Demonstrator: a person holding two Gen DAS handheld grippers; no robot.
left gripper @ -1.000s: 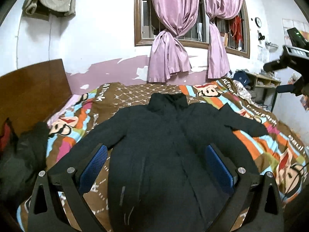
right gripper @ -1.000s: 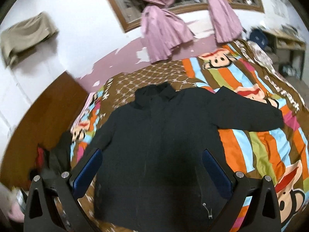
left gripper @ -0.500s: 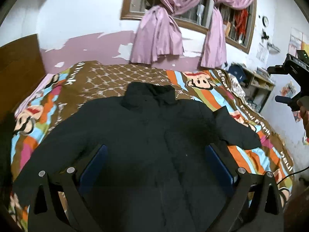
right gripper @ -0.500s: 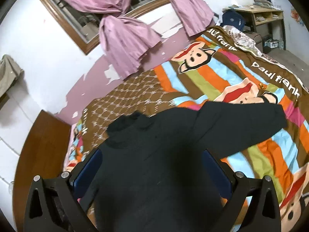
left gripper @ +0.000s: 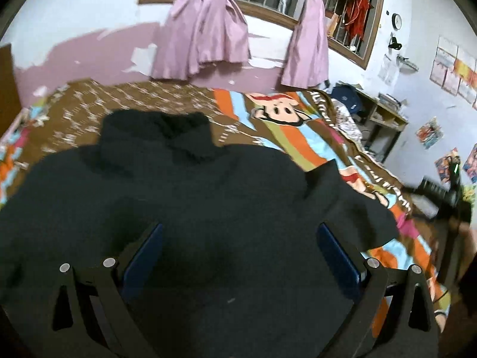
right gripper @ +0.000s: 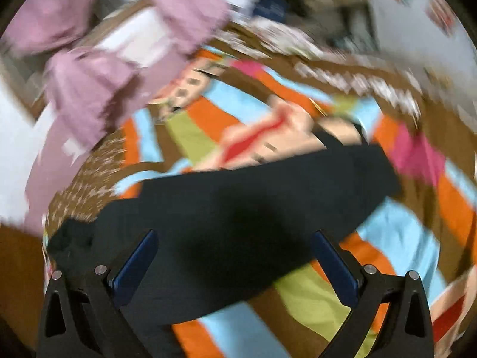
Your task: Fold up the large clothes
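The black jacket (left gripper: 184, 208) lies flat on the bed (left gripper: 298, 140), filling the lower frame. The left hand-held gripper (left gripper: 238, 256) and the right hand-held gripper (right gripper: 235, 259) are both wide open above it, holding nothing.

A lived-in home bedroom. Shown by a bed (left gripper: 298, 149) under a striped cartoon-monkey bedspread (left gripper: 277, 110), pink curtains (left gripper: 205, 35) knotted over a barred, wood-framed window (left gripper: 351, 29), peeling pink-and-white wall paint (left gripper: 89, 41), a small wall clock (left gripper: 396, 18), posters (left gripper: 453, 71) taped to the side wall, and a cluttered wooden shelf unit (left gripper: 384, 116) in the corner with a blue bag (left gripper: 345, 98) beside it.
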